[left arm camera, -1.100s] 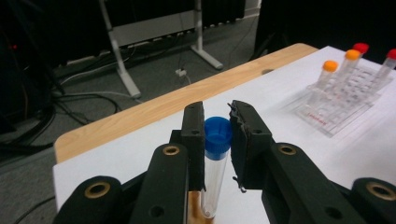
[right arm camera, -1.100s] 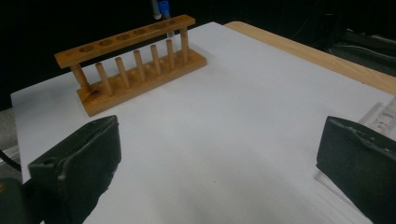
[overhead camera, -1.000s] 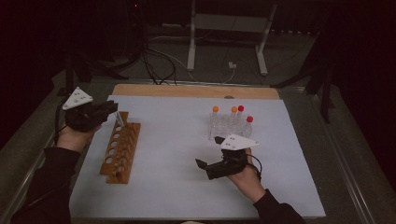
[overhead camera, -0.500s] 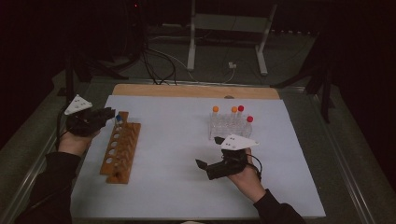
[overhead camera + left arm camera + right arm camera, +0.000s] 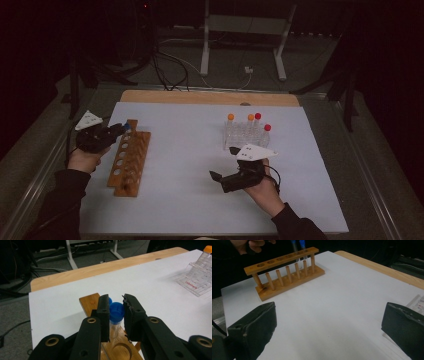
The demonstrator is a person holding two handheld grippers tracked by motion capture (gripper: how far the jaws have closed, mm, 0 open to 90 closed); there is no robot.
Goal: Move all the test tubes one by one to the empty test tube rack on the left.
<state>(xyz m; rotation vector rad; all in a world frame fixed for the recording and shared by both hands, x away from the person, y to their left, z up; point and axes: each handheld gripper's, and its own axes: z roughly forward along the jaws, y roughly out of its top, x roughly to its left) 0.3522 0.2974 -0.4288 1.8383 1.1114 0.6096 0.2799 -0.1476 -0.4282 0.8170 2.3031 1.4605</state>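
1. At the far end of the wooden rack [image 5: 130,157], the left gripper [image 5: 117,312] has its jaws clenched on a blue-capped tube [image 5: 116,315], which stands upright in a rack hole.
2. Beside that tube, a second blue cap [image 5: 110,300] peeks from behind one jaw.
3. Well apart from the rack, the right gripper [image 5: 216,177] hovers over the white surface [image 5: 190,150], jaws released and wide.
4. Beyond it stands a clear rack [image 5: 245,135] of orange- and red-capped tubes.

Wooden rack [image 5: 93,305] – clear glossy tube [image 5: 114,326], blue plastic cap [image 5: 117,311].

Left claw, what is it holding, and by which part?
The left claw grips a blue-capped tube just under its cap, over the wooden rack. The right claw holds nothing.
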